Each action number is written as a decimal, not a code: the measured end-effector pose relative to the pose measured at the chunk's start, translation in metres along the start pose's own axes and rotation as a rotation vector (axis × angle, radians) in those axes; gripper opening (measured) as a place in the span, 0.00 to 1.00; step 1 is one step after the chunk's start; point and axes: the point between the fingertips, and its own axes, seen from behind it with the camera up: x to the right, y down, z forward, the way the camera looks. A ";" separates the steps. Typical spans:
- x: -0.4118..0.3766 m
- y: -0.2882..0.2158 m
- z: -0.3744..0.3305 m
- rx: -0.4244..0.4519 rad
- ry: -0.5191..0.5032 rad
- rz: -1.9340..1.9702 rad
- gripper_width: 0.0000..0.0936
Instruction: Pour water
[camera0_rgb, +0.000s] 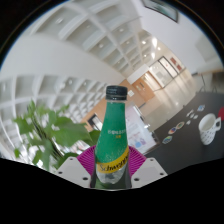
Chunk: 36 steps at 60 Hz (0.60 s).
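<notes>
We see our claw (112, 172) tipped upward, so the view looks toward a white coffered ceiling (70, 50) with square recesses. Both fingers, with their magenta pads (88, 160), press on the lower body of a green translucent plastic bottle (115, 135), held upright between them. The bottle is slim and smooth, with a dark green screw cap (117, 92) and a yellow paper label (112, 168) at the level of the pads. To the bottle's left stands a leafy green plant (45, 130). Off to the right, a dark worktop (190, 125) carries a glossy white ceramic cup (208, 127) and small dishes.
</notes>
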 end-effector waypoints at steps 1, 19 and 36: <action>-0.002 -0.009 0.000 0.010 -0.027 0.057 0.43; 0.085 -0.111 0.007 0.182 -0.307 1.023 0.43; 0.165 -0.111 0.010 0.231 -0.341 1.405 0.43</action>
